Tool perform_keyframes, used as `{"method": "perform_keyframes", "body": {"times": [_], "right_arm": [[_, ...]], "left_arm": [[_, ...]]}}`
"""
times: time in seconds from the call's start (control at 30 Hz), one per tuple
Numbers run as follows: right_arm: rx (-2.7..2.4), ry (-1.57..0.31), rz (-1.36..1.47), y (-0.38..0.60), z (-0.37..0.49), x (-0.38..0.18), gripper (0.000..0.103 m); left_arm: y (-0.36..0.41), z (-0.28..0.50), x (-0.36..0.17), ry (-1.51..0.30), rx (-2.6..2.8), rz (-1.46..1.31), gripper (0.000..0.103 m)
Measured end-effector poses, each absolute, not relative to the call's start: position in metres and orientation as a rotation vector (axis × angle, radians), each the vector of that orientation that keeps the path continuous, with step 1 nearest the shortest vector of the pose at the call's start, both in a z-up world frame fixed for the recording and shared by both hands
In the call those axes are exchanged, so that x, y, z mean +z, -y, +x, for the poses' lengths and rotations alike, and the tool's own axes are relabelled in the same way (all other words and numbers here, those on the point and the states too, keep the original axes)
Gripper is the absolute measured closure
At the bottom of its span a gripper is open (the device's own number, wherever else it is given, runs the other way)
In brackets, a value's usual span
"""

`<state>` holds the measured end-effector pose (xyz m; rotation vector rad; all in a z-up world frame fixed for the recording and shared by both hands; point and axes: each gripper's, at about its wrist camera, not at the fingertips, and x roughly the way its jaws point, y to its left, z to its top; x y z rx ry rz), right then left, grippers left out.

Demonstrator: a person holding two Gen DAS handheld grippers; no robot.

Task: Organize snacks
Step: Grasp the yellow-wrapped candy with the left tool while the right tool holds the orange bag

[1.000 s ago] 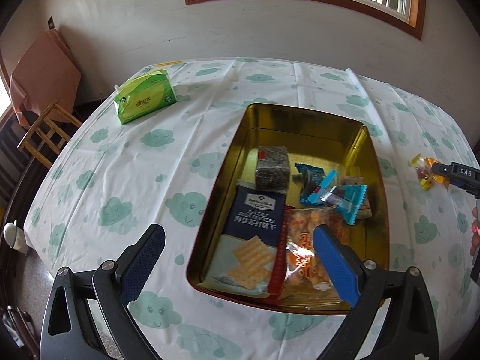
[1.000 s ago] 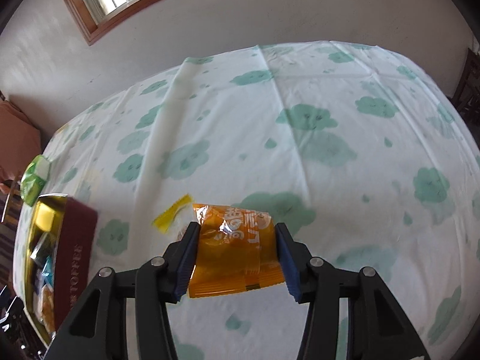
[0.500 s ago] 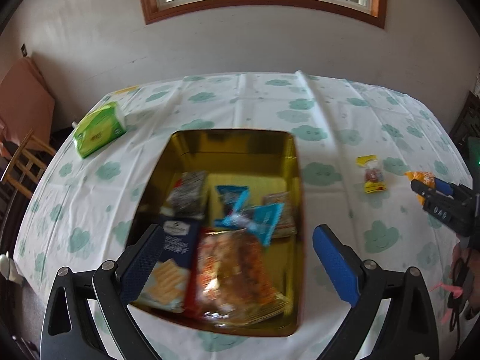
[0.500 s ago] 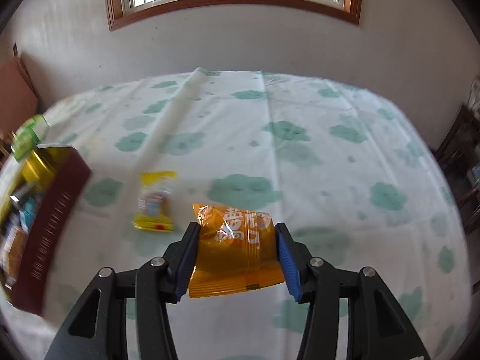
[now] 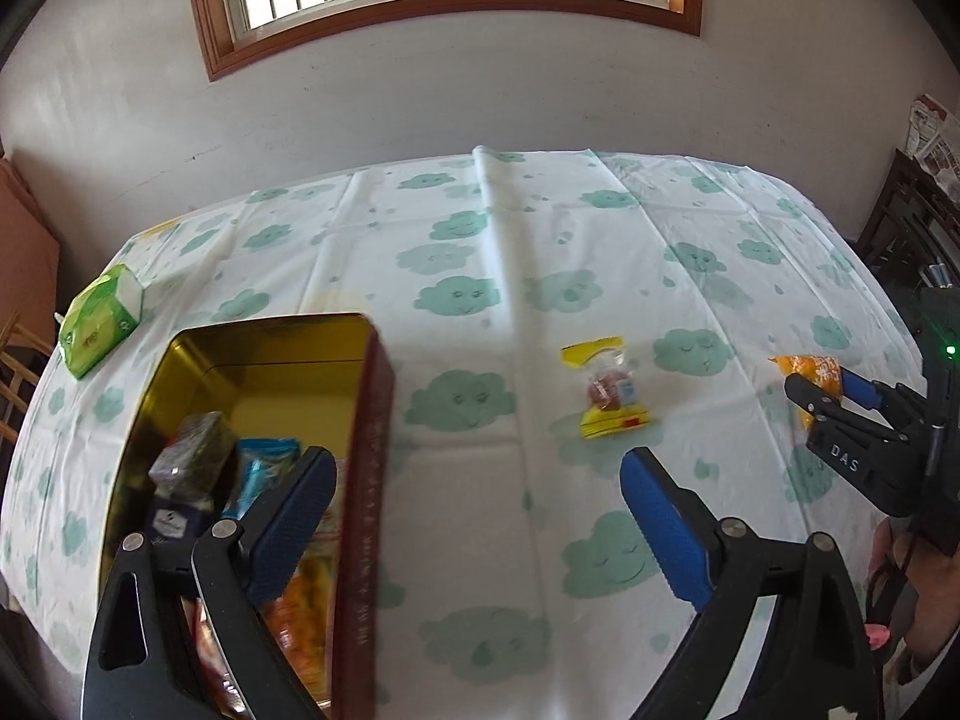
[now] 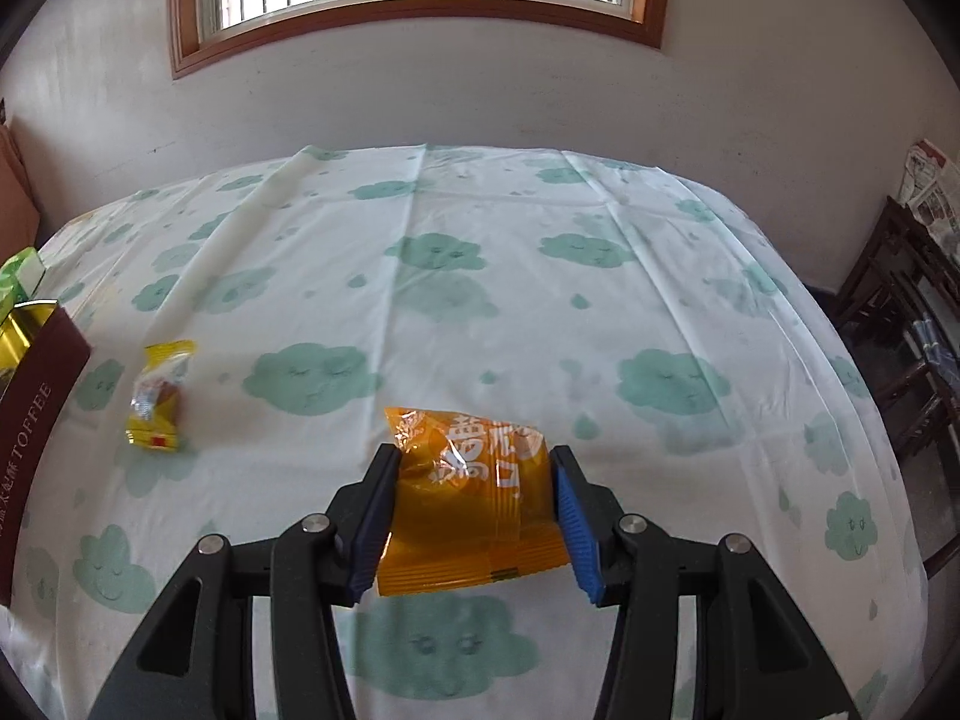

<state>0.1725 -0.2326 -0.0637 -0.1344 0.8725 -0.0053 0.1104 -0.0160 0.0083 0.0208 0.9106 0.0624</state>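
**Right gripper carries orange packet, left gripper spread over the table**

The right gripper (image 6: 474, 510) has the orange packet (image 6: 474, 498) pinched between its blue pads, one pad on each side edge, and the packet hangs clear above the table (image 6: 540, 312) with its cloud-print cloth. From the left wrist view, that same gripper (image 5: 825, 387) sits at the far right, the orange wrapper (image 5: 810, 369) poking out past its tips, and part of a hand (image 5: 918, 594) shows below it.

The left gripper (image 5: 474, 516) is spread wide with nothing between its pads. Its left finger overlaps the tin (image 5: 366, 480), its right finger is over bare cloth.

The tin, gold inside and dark red outside, stands at the left of the table. Several snacks lie in it: a dark speckled pack (image 5: 192, 462), a blue wrapper (image 5: 264, 468), a navy box (image 5: 174, 525) and an orange-toned bag (image 5: 300, 618) near the front, partly hidden by the finger.

One yellow packet (image 5: 609, 390) lies flat on the cloth, out in the open between the tin and the right gripper, apart from both. The right wrist view puts it (image 6: 159, 396) just right of the tin's red wall (image 6: 36, 414).

A green tissue pack (image 5: 102, 327) sits beyond the tin near the table's left edge.
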Motion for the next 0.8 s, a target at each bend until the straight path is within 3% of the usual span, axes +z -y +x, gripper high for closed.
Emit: {"method": "perform_keyframes", "body": {"times": [0.33, 0.47, 0.67, 0.73, 0.8], "right_arm": [[-0.021, -0.865, -0.177, 0.241, 0.170, -0.072, 0.052], [-0.020, -0.872, -0.169, 0.243, 0.171, -0.072, 0.052], [-0.007, -0.877, -0.142, 0.246, 0.172, -0.073, 0.052], [-0.005, -0.881, -0.136, 0.247, 0.173, -0.073, 0.051], [-0.003, -0.886, -0.133, 0.247, 0.173, -0.074, 0.051]], "left_arm": [[0.040, 0.131, -0.019, -0.962, 0.045, 0.030, 0.014], [0.042, 0.139, -0.027, -0.984, 0.043, 0.008, 0.024], [0.053, 0.156, -0.033, -0.995, 0.010, -0.040, 0.028], [0.057, 0.162, -0.034, -0.993, 0.010, -0.041, 0.032], [0.059, 0.168, -0.036, -0.998, 0.002, -0.054, 0.045]]}}
